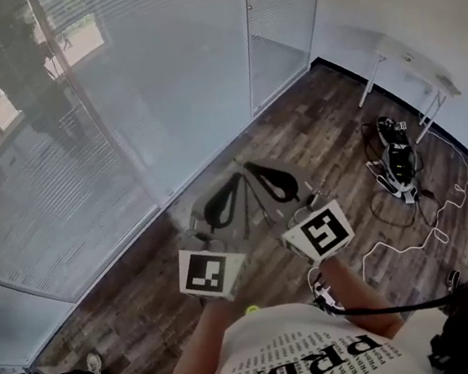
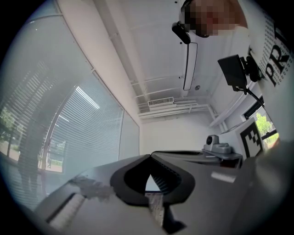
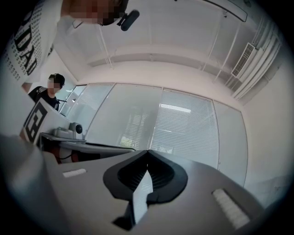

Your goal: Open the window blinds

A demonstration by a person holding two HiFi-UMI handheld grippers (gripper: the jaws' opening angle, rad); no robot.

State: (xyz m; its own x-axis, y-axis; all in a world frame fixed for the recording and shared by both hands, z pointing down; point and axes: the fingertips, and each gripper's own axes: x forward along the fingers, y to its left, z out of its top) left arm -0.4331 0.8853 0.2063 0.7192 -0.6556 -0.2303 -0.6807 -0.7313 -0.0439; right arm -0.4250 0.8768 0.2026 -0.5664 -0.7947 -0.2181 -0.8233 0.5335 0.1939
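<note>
A dark wood-plank floor (image 1: 297,139) runs up to a glazed wall, and the window blinds (image 1: 182,47) hang lowered across its panes from ten to twelve o'clock of the person. Through the slats at ten o'clock some daylight and greenery show, while the panel at twelve o'clock reads as a pale, even sheet. The left gripper (image 1: 235,180) and the right gripper (image 1: 248,167) are held side by side at the middle of the head view, pointing toward the base of the glass and well apart from the blinds. Each is clenched on nothing — in its own view the left gripper's jaws meet at the tips, and so do the right's. At three o'clock a tangle of cables and gear (image 1: 395,158) lies on the floor beside a white table (image 1: 411,70). At eight o'clock another person's shoes (image 1: 95,367) stand on the planks.
</note>
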